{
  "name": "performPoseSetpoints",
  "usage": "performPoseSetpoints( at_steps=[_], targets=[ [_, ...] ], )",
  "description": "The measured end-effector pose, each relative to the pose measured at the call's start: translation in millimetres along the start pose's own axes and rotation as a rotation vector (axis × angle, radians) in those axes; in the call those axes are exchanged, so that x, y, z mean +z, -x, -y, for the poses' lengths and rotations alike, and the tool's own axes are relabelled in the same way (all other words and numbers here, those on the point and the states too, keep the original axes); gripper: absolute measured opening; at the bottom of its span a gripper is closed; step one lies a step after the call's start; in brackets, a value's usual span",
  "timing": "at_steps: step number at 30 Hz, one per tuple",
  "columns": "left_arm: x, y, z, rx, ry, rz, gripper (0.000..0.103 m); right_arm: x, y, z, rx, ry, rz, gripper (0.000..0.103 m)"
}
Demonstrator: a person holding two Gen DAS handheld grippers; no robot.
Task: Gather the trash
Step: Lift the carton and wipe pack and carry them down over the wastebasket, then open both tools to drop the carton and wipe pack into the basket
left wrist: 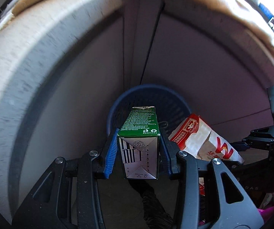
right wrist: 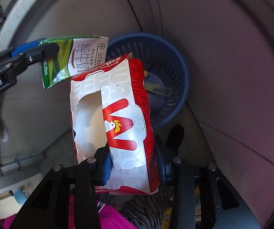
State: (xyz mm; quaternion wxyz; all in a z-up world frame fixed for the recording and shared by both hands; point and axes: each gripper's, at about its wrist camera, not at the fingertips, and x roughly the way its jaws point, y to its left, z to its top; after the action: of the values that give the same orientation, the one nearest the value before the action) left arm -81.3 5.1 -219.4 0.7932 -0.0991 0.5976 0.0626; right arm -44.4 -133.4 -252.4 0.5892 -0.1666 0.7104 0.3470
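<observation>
My left gripper (left wrist: 139, 152) is shut on a green and white milk carton (left wrist: 139, 145), its blue pads pressed on both sides. The carton (right wrist: 74, 61) also shows in the right wrist view, held out by the left gripper's fingers (right wrist: 35, 53). My right gripper (right wrist: 134, 164) is shut on a torn red and white paper food box (right wrist: 121, 118) with a large red W; that box (left wrist: 203, 139) sits just right of the carton in the left wrist view. Below both hangs a blue mesh wastebasket (right wrist: 167, 72), its rim (left wrist: 148, 87) seen past the carton, with a few scraps at its bottom.
The basket stands on the floor against grey cabinet panels (left wrist: 194, 57). A pale table edge (left wrist: 32, 57) curves overhead at left. A black shoe (right wrist: 175, 133) and pink clothing (right wrist: 108, 217) of a person show near the bottom. Some clutter lies on the floor at lower left.
</observation>
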Motion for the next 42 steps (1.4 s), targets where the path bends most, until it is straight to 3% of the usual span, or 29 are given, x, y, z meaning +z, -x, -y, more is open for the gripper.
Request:
performPoseSetpoints(
  at_steps=[19,22,28,42],
  targets=[
    [2.9,-73.0,5.3,0.032,-0.012,-0.109,0.041,56.7,-78.8,11.4,0.001,-0.044,-0.192,0.039],
    [3.0,-79.6,3.4,0.030,-0.004,-0.124,0.042,43.8,-82.9,21.7,0.016,-0.064,-0.214,0.044],
    [4.3,-87.2,2.3,0.037,-0.003,-0.139,0.042,45.8,-84.6,30.2,0.040,-0.092,-0.225,0.061],
    [10.2,-74.8,-6.3,0.047,0.037,-0.125,0.042,47.2,-75.2,18.7,0.059,-0.070,-0.195,0.064]
  ],
)
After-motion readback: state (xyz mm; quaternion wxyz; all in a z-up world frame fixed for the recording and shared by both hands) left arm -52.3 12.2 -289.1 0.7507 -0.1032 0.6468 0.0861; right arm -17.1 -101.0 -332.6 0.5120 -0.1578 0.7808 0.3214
